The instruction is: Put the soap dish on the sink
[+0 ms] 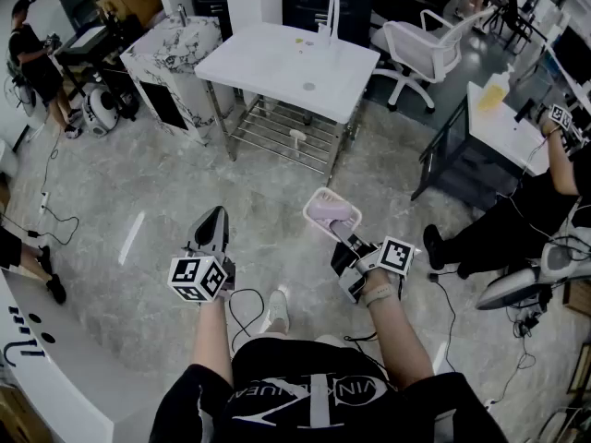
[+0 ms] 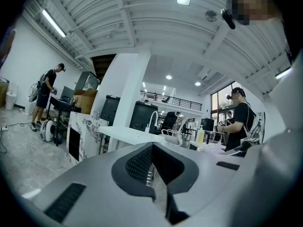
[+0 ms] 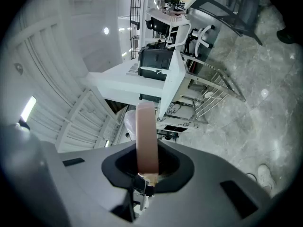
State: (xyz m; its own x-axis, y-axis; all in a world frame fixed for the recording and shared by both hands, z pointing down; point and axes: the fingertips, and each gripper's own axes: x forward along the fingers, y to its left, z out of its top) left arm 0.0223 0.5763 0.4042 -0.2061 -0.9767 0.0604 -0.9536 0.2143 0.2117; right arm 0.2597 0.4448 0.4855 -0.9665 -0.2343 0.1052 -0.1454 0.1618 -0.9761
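While pinching the pink soap dish [image 1: 331, 213] by one end in the right tongs [image 1: 346, 240], holds it in mid-air over the marble floor [image 1: 138, 183], well apart from the sink [image 1: 277, 63]. Has those tongs nearly closed, pads pressing both faces of the dish's rim. Carries the dish jutting forward past the tips, seen edge-on in the right gripper view. Has the left tongs [image 1: 214, 221] closed together on nothing, off to the dish's left and clear of it. Faces the white counter with its faucet [image 1: 333, 9].
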